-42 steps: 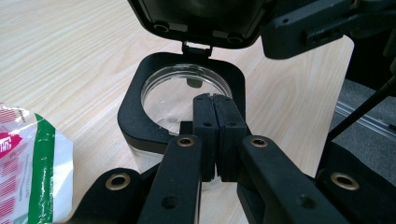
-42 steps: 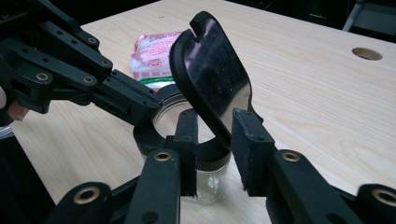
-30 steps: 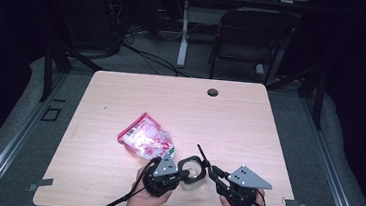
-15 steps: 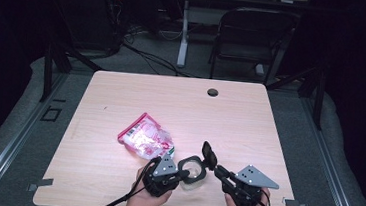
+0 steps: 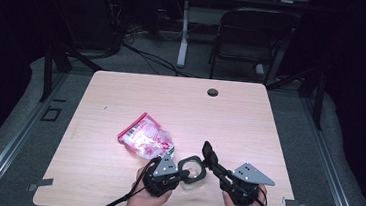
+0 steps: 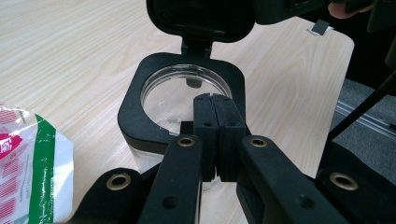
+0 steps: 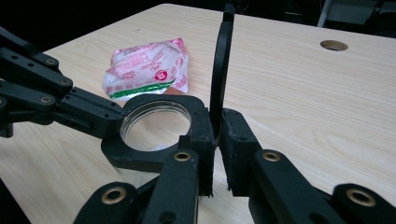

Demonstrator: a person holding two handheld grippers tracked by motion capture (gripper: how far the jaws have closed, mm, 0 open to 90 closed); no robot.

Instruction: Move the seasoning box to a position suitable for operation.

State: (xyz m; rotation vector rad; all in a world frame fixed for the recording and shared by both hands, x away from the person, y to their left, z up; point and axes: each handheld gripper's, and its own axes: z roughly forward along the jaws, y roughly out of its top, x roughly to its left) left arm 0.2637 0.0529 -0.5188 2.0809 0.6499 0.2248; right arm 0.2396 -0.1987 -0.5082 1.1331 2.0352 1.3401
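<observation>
While the left gripper (image 6: 215, 135) pinches the black rim of the clear container (image 6: 182, 100) at lower centre, the lid (image 7: 220, 70) stands upright. The right gripper (image 7: 215, 140) has just been closing and clamps that lid

A bright tabletop in a dark room

In the high view we see the tabletop (image 5: 249, 124) lit evenly from above, while the floor and the furniture behind it sink into near black. The plastic packet (image 5: 145, 139) gives a white glare where the light hits it. In both gripper views the nearest parts of each tool look soft and slightly blurred, and the wood grain farther off is sharp. Shadows under the things are weak and short.
</observation>
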